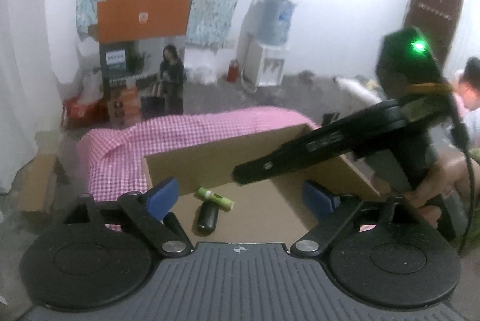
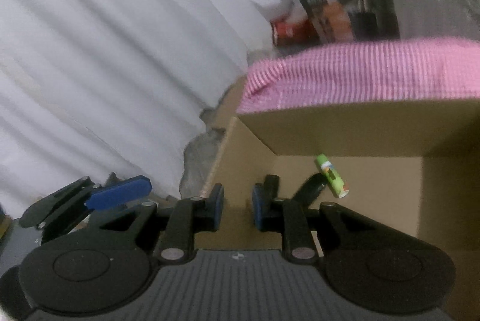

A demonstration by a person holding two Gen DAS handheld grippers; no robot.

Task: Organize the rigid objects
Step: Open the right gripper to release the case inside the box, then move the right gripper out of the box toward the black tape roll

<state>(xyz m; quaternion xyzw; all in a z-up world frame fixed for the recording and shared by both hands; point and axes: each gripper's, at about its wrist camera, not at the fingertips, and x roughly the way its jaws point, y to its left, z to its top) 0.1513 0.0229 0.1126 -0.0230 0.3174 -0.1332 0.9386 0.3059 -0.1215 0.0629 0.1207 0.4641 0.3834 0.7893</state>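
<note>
An open cardboard box point(image 1: 210, 158) stands on a pink checked cloth point(image 1: 180, 128). In it lie a green tube point(image 1: 214, 198) and a black cylinder point(image 1: 207, 216), touching; both show in the right wrist view, the tube point(image 2: 331, 175) and the cylinder point(image 2: 310, 187). My left gripper point(image 1: 243, 198) is open and empty over the box's near edge. My right gripper point(image 2: 238, 207) hangs over the box's near left corner, its blue pads a narrow gap apart with nothing between them. The right gripper's arm point(image 1: 330, 146) crosses the box in the left wrist view.
The box's walls point(image 2: 345, 125) rise around the objects. A white curtain point(image 2: 105, 65) hangs on the left. The left gripper's fingers point(image 2: 117, 195) show at the lower left of the right wrist view. A water dispenser point(image 1: 270, 50) and stacked goods point(image 1: 120, 98) stand at the back.
</note>
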